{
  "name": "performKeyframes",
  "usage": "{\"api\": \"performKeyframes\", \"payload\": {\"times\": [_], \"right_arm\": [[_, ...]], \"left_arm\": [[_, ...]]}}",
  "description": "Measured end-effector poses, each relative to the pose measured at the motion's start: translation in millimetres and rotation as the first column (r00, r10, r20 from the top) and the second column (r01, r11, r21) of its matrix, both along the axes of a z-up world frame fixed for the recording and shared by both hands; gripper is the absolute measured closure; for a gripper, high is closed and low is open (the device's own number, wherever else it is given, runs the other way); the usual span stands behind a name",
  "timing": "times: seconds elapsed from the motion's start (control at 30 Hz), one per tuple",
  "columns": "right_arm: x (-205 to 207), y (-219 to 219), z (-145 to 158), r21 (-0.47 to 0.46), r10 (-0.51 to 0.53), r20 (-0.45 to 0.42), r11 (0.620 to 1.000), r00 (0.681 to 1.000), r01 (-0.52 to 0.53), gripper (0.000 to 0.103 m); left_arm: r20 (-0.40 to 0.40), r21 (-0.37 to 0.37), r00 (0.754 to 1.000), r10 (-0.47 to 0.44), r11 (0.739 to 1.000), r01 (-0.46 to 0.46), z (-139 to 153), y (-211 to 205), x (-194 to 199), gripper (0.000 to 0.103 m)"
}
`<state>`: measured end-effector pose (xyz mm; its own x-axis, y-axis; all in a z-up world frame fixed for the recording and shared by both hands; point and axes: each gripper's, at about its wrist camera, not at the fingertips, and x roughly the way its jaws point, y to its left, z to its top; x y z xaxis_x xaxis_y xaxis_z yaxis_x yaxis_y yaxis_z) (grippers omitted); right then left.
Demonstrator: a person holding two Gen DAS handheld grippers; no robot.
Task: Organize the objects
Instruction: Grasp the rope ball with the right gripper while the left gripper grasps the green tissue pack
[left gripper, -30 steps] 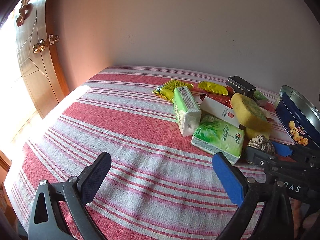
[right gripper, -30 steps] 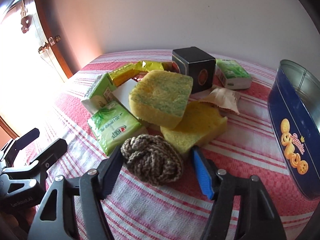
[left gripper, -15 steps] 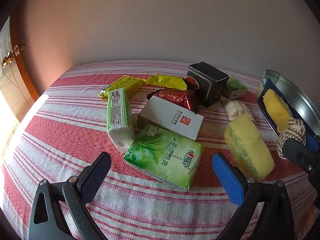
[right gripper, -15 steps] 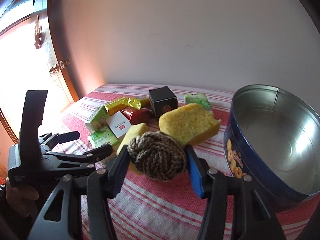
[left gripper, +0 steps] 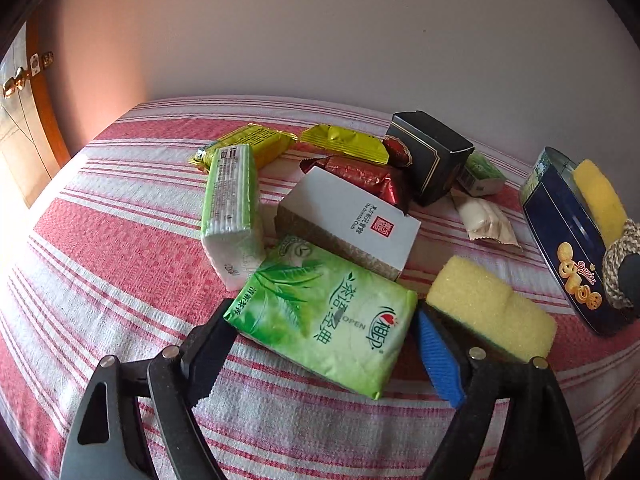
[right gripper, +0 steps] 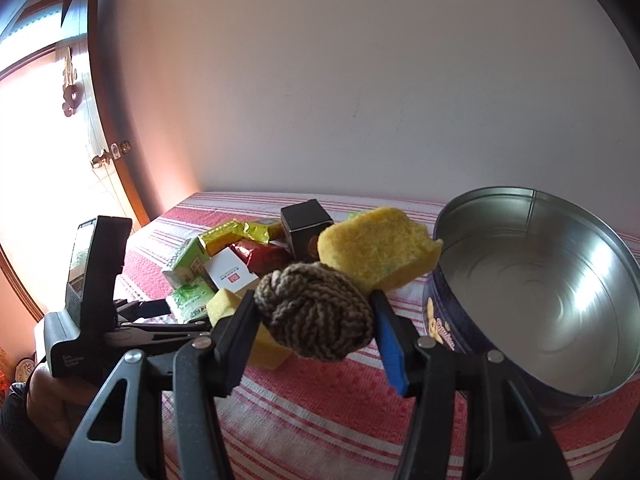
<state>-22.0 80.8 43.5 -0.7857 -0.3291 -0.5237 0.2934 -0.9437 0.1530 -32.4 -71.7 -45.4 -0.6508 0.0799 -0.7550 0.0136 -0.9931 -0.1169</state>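
The right gripper clamps a knotted rope ball, held off the striped cloth just beside the open cookie tin. The left gripper (its jaws have just been closing) straddles a green tissue pack lying on the cloth; whether its pads press the pack I cannot tell

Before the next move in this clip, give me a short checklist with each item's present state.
1. Right gripper shut on rope ball: ok.
2. Rope ball lifted off the striped cloth: ok.
3. Blue tin open, its visible floor bare: ok.
4. Rope ball above the tin: not ok, short of the rim.
5. Left gripper, jaws just closing, straddles green tissue pack: ok.
6. Pads pressing the pack: cannot tell.
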Motion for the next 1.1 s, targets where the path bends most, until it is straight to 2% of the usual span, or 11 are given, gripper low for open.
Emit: {"api": "performKeyframes", "payload": {"times": [0.17,0.3,0.43,0.57,0.8,0.93,1.1], "right_arm": [[3.7,13.8,4.0,-0.021,-0.019,-0.022,1.0,1.0,0.018,0.047],[6.7,15.7,7.9,-0.025,-0.011,-0.055,1.0,0.998,0.01,0.047],[18.9,23.0,16.0,0.012,-0.039,-0.133,0.999,0.99,0.041,0.047],[22.3,40.9,20.4,0.017,-0.072,-0.164,0.997,0.984,0.076,0.047],[22.8,90.9,21.3,0.023,-0.169,-0.184,0.984,0.968,0.176,0.047],[19.5,125.7,20.5,0.019,-0.224,-0.178,0.973,0.958,0.231,0.047],[13.0,168.7,14.9,-0.002,-0.243,-0.147,0.969,0.959,0.246,0.047]], "left_arm": [[-0.086,-0.006,0.996,0.009,1.0,-0.009,15.7,-5.0,36.2,0.017],[-0.158,-0.021,0.986,0.048,0.998,-0.052,37.1,-13.4,46.4,0.017],[-0.268,-0.019,0.963,0.029,0.999,-0.035,65.9,-10.9,44.4,0.017],[-0.361,-0.005,0.932,-0.012,1.0,0.01,88.2,13.1,46.8,0.017],[-0.406,-0.022,0.903,-0.141,0.989,0.145,101.0,86.9,23.9,0.017],[-0.394,0.003,0.898,-0.194,0.977,0.213,98.0,127.6,5.3,0.017],[-0.392,-0.018,0.887,-0.244,0.966,0.258,93.5,168.0,-11.1,0.017]]}}
